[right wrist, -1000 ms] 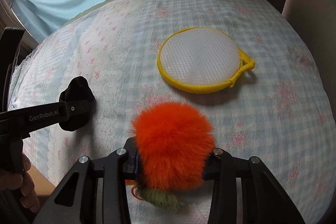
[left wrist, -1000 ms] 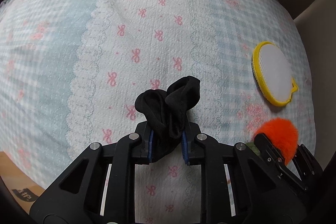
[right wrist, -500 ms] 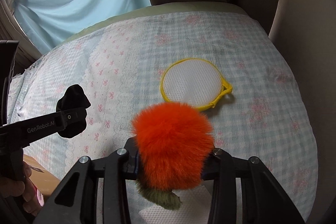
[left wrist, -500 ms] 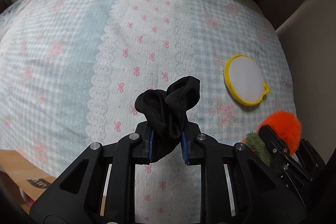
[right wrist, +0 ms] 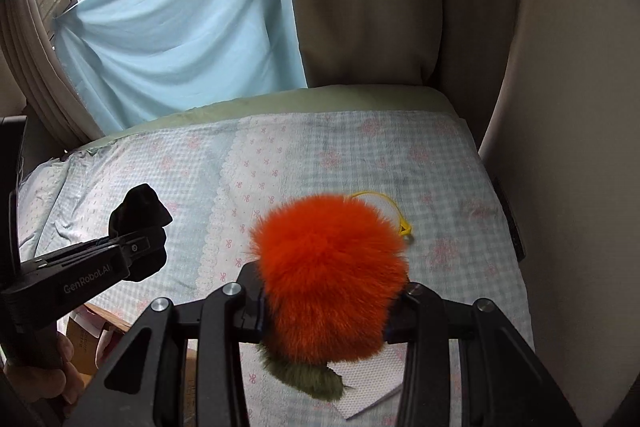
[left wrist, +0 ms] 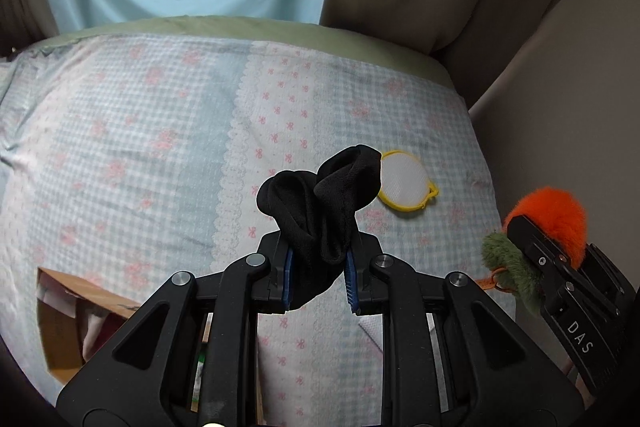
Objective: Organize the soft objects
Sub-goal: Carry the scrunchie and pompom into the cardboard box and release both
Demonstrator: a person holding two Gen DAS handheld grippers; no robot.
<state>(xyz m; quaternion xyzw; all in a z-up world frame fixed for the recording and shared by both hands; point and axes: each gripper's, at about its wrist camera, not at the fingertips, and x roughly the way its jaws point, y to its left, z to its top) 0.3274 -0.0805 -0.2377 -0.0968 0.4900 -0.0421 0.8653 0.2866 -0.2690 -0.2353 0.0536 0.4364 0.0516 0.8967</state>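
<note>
My left gripper is shut on a bunched black sock and holds it well above the bed; the sock also shows at the left of the right wrist view. My right gripper is shut on a fluffy orange plush with a green tuft, also held high; it shows at the right of the left wrist view. A round yellow-rimmed white mesh pouch lies on the bed below, partly hidden behind the plush in the right wrist view.
The bed has a blue-and-pink checked cover with a green edge at the back. A brown cardboard box sits at the bed's near left edge. A blue curtain and beige curtain hang behind. A white sheet lies near the front.
Both grippers have risen and pulled back from the bed with their loads still held. The pouch looks smaller and farther, and the curtains and box have come into view.
</note>
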